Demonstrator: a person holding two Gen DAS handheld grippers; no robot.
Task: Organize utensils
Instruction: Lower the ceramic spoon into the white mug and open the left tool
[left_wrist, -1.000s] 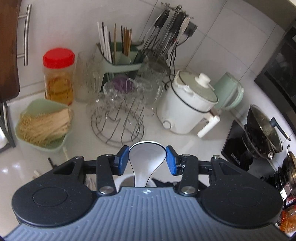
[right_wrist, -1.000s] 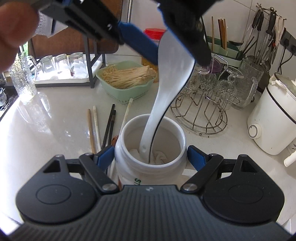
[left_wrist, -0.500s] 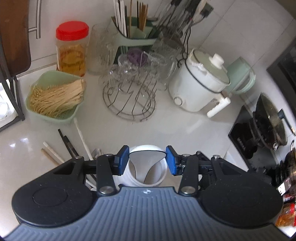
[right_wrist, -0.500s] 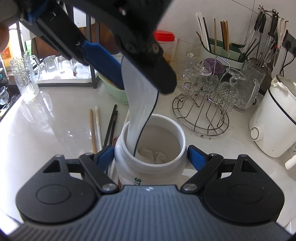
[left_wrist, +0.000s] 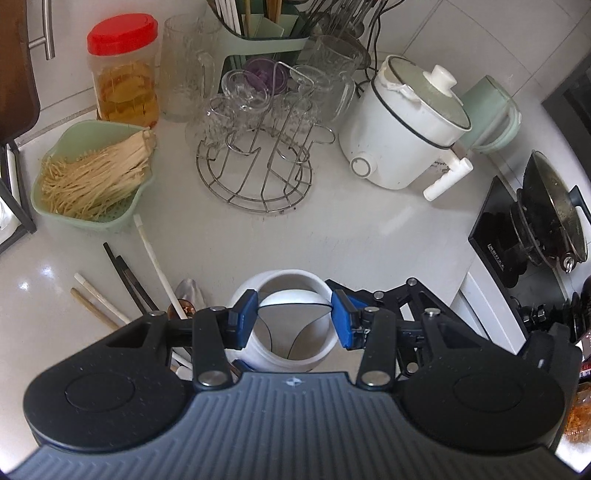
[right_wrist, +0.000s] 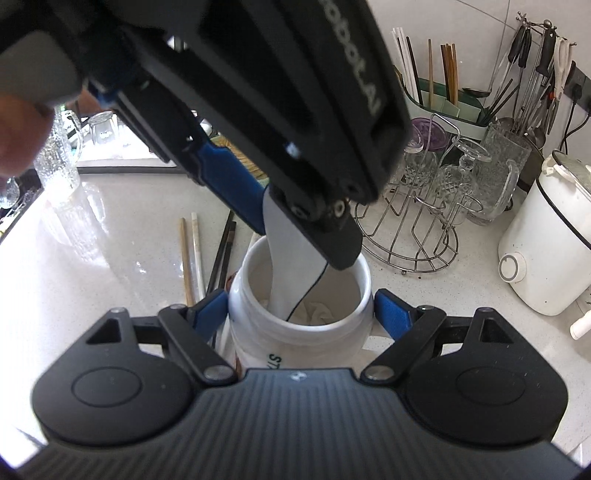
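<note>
Down at the counter's near edge, our left gripper (left_wrist: 294, 319) pinches a white ceramic spoon (right_wrist: 291, 254) between its 2 blue pads and holds it angled into the white jar (right_wrist: 300, 325). From the left wrist we see only the spoon's bowl end (left_wrist: 294, 299) above the jar's mouth (left_wrist: 291, 280); the rest is hidden. The right wrist shows the handle reaching the crumpled white stuff at the jar's bottom, though the left gripper's body blocks much of the view. Our right gripper (right_wrist: 300, 319) straddles the jar with jaws wide, pads at either side; whether they touch we cannot tell. Loose chopsticks (left_wrist: 122, 280) and a metal spoon (left_wrist: 188, 291), partly covered by the gripper, lie on the counter (left_wrist: 369, 236) left of the jar.
</note>
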